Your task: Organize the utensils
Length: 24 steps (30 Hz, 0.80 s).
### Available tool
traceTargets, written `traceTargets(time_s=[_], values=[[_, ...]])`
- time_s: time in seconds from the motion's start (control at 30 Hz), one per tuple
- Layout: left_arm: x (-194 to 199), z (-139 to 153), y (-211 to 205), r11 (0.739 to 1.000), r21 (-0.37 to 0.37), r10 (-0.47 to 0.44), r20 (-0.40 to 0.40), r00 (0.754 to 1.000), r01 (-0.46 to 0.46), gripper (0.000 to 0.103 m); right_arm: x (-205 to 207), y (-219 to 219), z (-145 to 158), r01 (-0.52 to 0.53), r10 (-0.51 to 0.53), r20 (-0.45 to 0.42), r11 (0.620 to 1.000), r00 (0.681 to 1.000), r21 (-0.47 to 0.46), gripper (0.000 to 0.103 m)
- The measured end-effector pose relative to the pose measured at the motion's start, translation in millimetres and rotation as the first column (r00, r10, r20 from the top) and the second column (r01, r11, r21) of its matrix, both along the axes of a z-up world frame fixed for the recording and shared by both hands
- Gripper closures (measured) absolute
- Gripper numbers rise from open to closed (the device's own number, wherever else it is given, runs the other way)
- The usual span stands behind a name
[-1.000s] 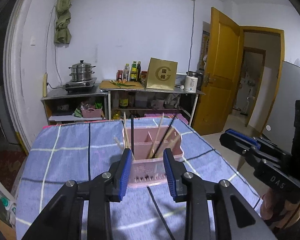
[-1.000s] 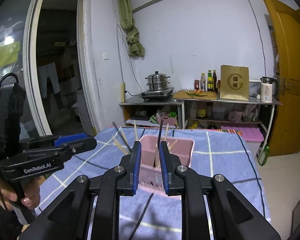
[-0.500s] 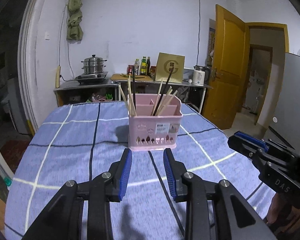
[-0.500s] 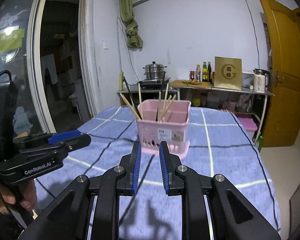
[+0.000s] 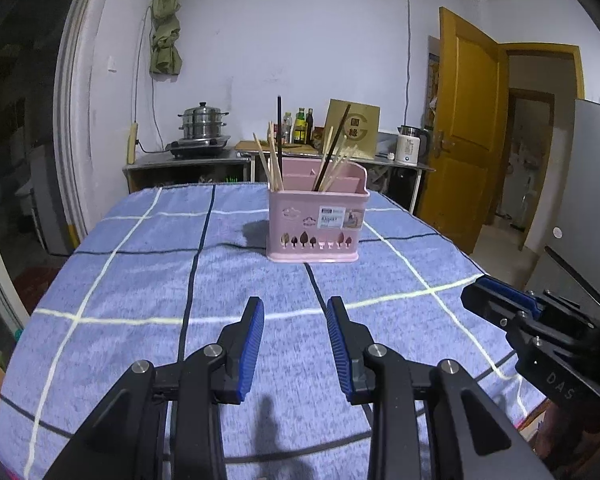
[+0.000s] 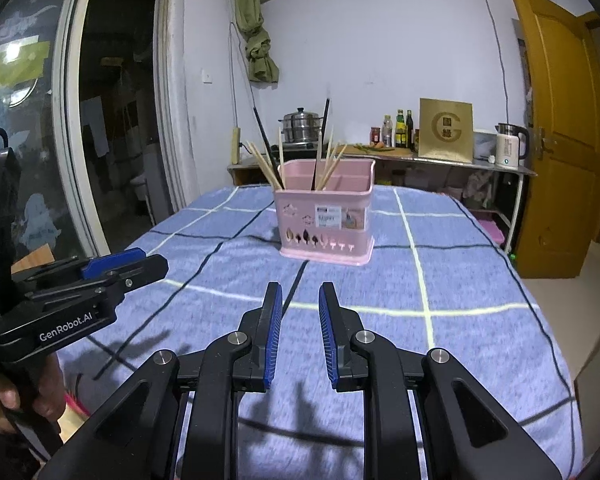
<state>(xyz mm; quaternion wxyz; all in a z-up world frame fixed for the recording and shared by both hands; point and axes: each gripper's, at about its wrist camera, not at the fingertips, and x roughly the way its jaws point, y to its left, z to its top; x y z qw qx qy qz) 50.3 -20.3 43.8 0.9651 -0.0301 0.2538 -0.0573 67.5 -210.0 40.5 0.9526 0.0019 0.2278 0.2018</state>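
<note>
Chopsticks point(image 5: 276, 164) in basket point(image 5: 316, 220), basket on tablecloth point(image 5: 140, 280), counter point(image 5: 188, 160) behind, door point(image 5: 468, 120) right

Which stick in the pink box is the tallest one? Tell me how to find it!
Look at the pink basket on the blue checked tablecloth. In its left compartment stands a dark chopstick, nearly upright, black among pale wooden ones, reaching higher than all.

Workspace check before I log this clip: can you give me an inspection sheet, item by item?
Surface: blue checked cloth covers the table.
Job's things: pink utensil basket upright, chopsticks standing inside.
Clutter: nothing seen on the cloth.
Grippers: left gripper and right gripper both open, empty, short of the basket.
Cables: wall cord only.
Surroundings: steamer pot, kettle, bottles, orange door.
</note>
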Motion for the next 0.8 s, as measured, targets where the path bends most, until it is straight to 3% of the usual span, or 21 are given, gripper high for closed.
traceTargets(time_s=[0.8], values=[[-5.7, -18.9, 1.1, 1.000, 0.008, 0.022, -0.036, 0.999, -0.022, 0.071, -8.9, 1.8, -10.4, 0.001, -0.001, -0.017, 1.000, 1.000, -0.012, 0.083]])
